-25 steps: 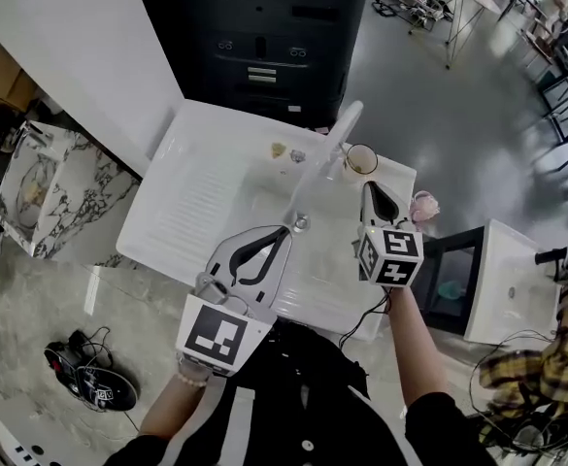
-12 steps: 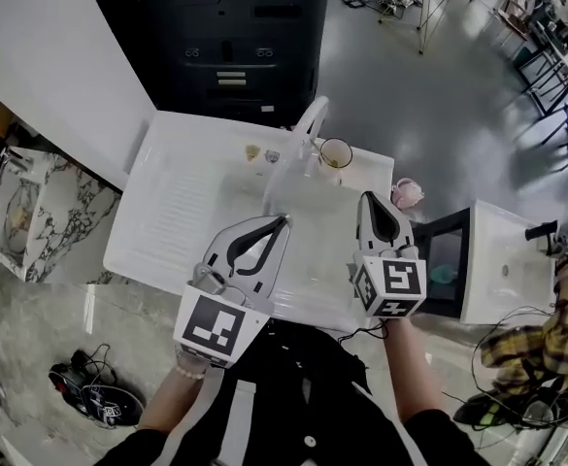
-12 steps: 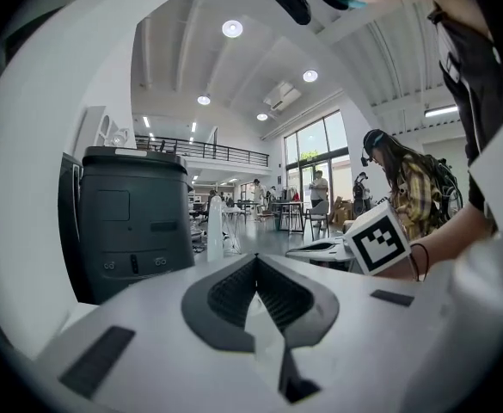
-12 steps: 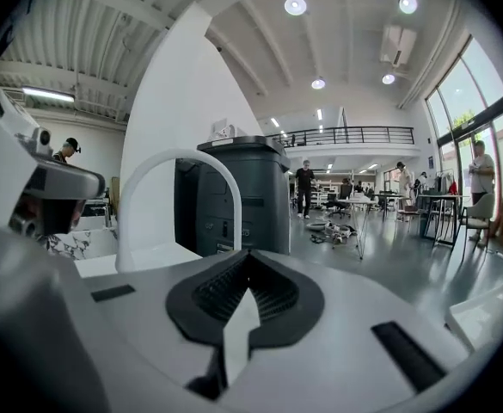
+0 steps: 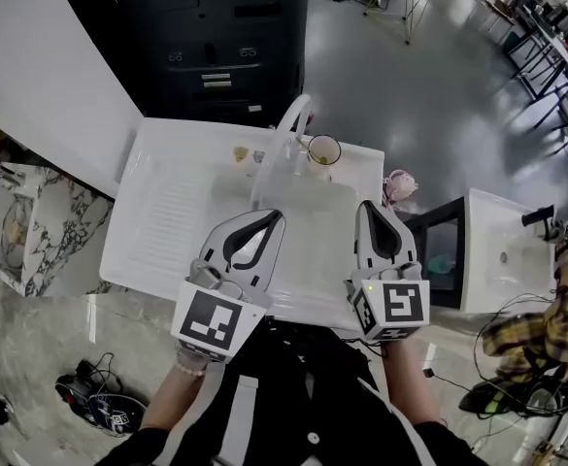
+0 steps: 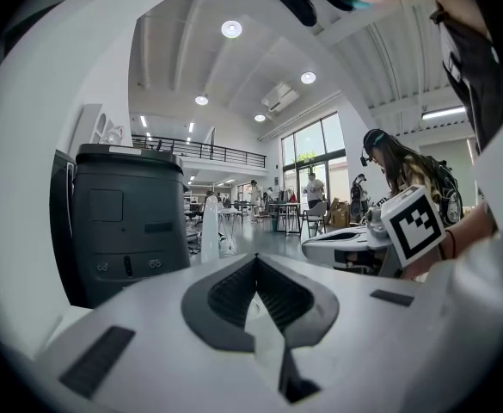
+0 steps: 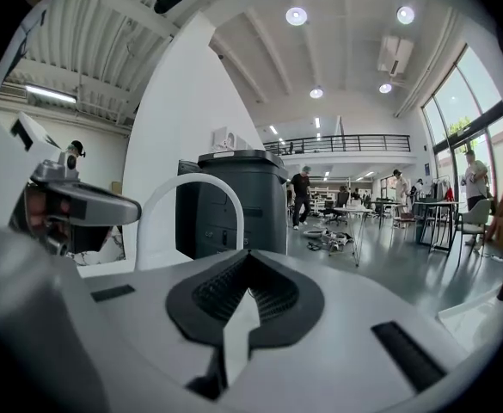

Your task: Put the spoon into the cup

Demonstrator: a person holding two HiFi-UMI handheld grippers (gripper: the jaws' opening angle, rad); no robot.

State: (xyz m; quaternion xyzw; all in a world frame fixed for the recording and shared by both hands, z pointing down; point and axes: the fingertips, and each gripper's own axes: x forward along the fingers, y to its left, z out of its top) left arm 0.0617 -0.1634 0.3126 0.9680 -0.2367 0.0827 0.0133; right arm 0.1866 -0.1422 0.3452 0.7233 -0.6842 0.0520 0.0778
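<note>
**A:** How are the two grippers standing?

**B:** Nearest the person, the left gripper (image 5: 275, 216) has its jaws pressed together with nothing between them. The right gripper (image 5: 371, 206) is clenched the same way and is also empty. Both hang over the near side of the white sink (image 5: 157, 216), well apart from the cup.

**A:** And the spoon?

**B:** It cannot be made out for certain. The cup (image 5: 323, 149) stands on the sink's far rim, just right of the arched faucet (image 5: 285, 134). Something yellowish shows at its rim, but it is too small to tell whether it is the spoon. No spoon shows in the visible part of the basin or on the ribbed drainboard.

**A:** So how far along is the task?

**B:** With both grippers empty and no loose spoon in sight, it is probably finished. If it is not, the spoon would have to be found first.

**A:** What lies around and beyond?

**B:** Two small bits (image 5: 248, 153) sit on the far rim, left of the faucet. A marbled counter (image 5: 31, 338) borders the sink at the near left. Behind the sink stands a dark cabinet (image 5: 216, 27). Past that is a glossy grey floor (image 5: 410, 95), with tables far off.
</note>
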